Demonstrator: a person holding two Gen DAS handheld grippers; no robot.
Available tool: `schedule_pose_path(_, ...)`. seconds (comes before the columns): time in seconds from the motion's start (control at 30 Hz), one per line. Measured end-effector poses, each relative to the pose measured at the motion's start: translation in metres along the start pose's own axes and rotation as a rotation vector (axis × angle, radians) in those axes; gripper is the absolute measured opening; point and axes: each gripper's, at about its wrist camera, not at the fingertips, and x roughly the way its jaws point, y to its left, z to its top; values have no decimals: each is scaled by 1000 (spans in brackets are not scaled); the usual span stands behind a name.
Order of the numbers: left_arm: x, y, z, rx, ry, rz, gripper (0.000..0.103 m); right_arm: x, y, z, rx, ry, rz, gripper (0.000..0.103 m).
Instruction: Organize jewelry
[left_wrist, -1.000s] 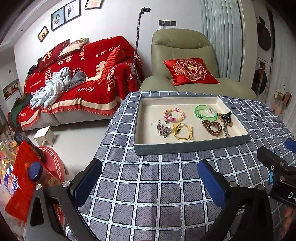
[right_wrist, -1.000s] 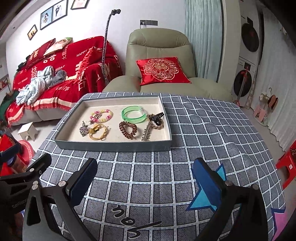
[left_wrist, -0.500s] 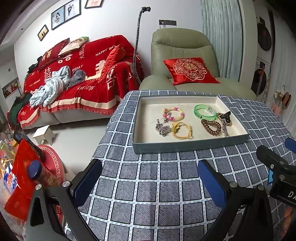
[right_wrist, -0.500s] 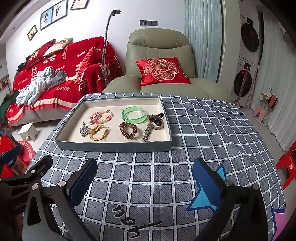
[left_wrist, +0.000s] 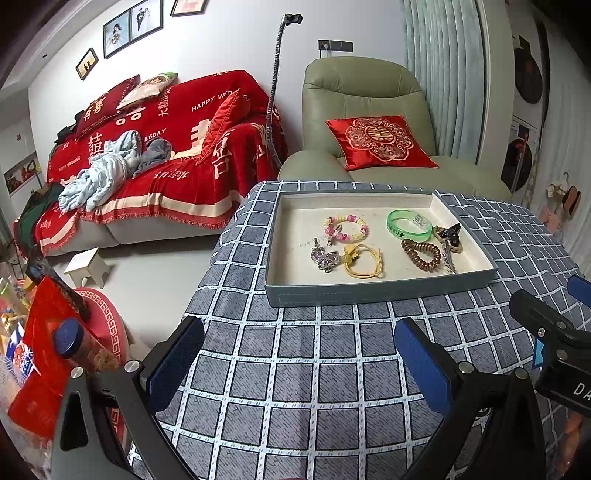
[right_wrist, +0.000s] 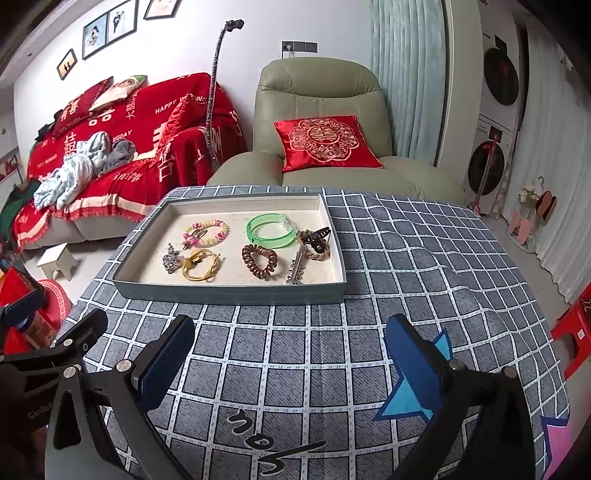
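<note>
Hovering both claws, left gripper (left_wrist: 299, 363) and right gripper (right_wrist: 291, 360), wide open and empty, I am lining up on the tray (right_wrist: 229, 293) ahead.

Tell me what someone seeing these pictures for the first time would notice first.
Most eye-catching is the shallow grey tray with a cream lining on the blue-grey checked tablecloth, holding a translucent green bangle, a pastel beaded bracelet and a brown spiral hair tie. Behind the table, a red embroidered cushion sits on the sage-green armchair. Both hand-held grippers, left and right, hover open in front of the tray.
</note>
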Motion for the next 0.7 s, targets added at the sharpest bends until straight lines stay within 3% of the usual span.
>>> schedule_pose_path(0.7,0,2,0,-5,4,-3,103,-1,3,1,-1,0,5,103)
